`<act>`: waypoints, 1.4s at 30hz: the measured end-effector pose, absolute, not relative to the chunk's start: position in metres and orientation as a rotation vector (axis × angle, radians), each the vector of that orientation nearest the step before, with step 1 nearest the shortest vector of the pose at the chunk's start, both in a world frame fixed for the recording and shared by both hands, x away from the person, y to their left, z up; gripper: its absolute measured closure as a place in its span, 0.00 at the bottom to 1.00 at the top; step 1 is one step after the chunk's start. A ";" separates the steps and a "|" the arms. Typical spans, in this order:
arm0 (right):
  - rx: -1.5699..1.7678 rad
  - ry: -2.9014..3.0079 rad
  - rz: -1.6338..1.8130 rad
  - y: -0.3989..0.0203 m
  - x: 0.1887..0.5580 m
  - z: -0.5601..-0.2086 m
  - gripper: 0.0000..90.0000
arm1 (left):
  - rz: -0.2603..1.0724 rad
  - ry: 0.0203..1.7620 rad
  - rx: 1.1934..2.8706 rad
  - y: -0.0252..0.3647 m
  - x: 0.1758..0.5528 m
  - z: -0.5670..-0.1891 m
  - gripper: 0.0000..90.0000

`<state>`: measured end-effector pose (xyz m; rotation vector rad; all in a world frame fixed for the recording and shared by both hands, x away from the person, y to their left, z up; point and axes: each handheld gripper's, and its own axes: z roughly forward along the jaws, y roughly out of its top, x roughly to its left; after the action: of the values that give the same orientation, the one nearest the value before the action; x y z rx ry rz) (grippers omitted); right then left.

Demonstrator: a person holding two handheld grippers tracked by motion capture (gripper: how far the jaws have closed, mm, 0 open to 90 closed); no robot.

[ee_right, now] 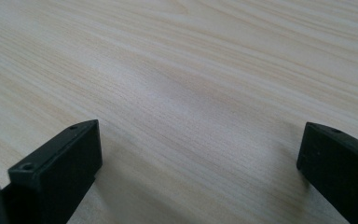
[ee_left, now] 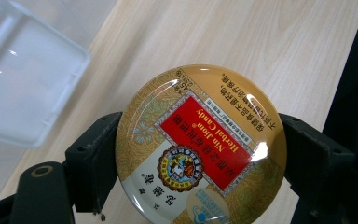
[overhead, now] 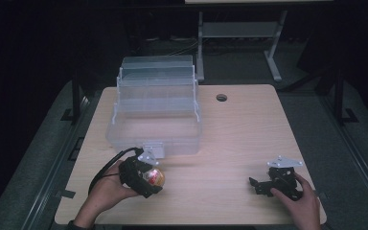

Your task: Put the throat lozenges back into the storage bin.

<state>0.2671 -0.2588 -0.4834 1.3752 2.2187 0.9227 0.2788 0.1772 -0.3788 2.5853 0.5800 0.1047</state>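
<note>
The round gold-and-red candy tin sat clamped by its rim between the 2 black jaws of the left gripper, lid facing the camera, held just above the table near its front-left edge. That sideways pinch looked chosen so the tin could be carried flat toward the clear plastic storage box, which stood open just behind, near the table's back-left. The right gripper rested on the pale wooden table by the front-right corner, jaws spread wide and empty, apparently idle. The tin's lower edge was cut off in the left gripper view, and the box's inner trays were hard to make out.
</note>
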 end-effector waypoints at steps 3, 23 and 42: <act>1.375 2.219 0.923 -0.259 0.267 -0.483 0.00 | 0.104 0.586 2.583 0.179 0.282 -0.376 0.22; 1.375 2.219 0.923 -0.259 0.267 -0.483 0.00 | 0.128 0.601 2.570 0.186 0.302 -0.355 0.22; 1.376 2.220 0.924 -0.259 0.267 -0.483 0.00 | 0.165 0.650 2.545 0.193 0.325 -0.339 0.22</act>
<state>0.2671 -0.2588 -0.4833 1.3760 2.2197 0.9244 0.3249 0.1930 -0.3393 2.5447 0.6498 0.1655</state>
